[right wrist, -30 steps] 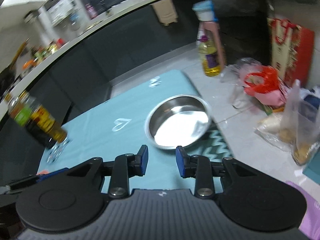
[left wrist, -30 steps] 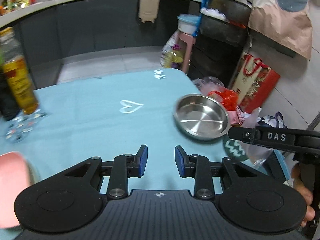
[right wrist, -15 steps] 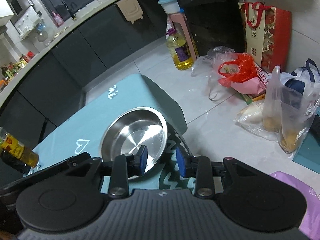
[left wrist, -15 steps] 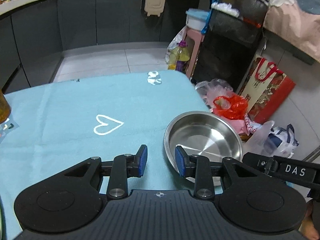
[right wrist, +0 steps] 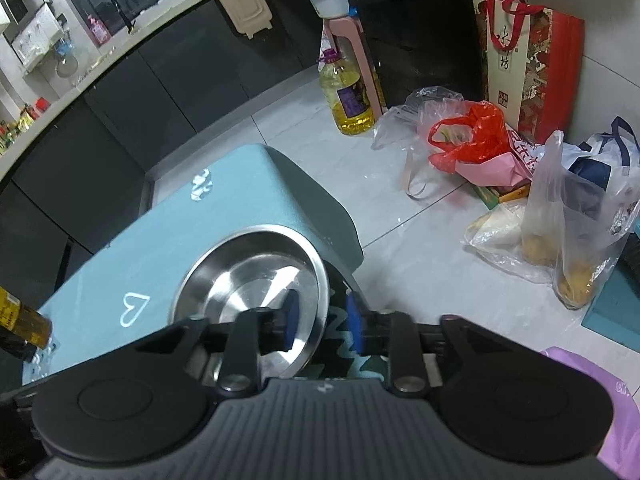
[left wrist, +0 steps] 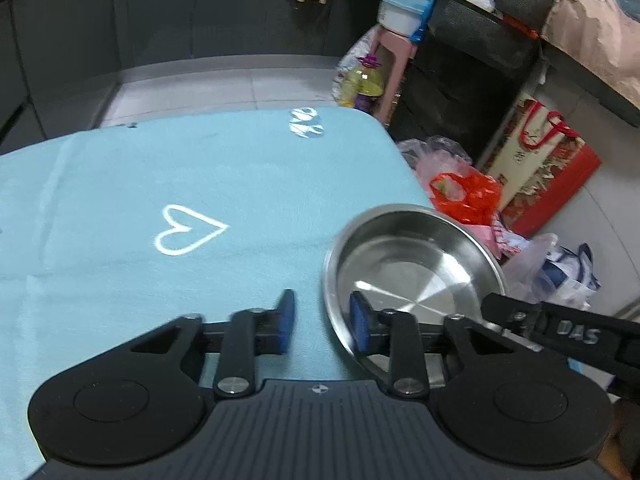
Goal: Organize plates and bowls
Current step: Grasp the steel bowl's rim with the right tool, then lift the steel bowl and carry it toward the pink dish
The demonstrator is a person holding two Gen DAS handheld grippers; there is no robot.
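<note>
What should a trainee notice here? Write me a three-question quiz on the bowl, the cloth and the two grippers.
1. True or false: the steel bowl has food in it.
2. What is drawn in white on the blue cloth beside the bowl? A) a star B) a heart C) a circle
3. Which part of the bowl lies between the fingers of the left gripper and of the right gripper?

Key:
1. False. It is empty.
2. B, the heart.
3. The rim, on opposite sides of the bowl. Both grippers' jaws have just been closing, with the rim between them. The pads do not yet press on it.
</note>
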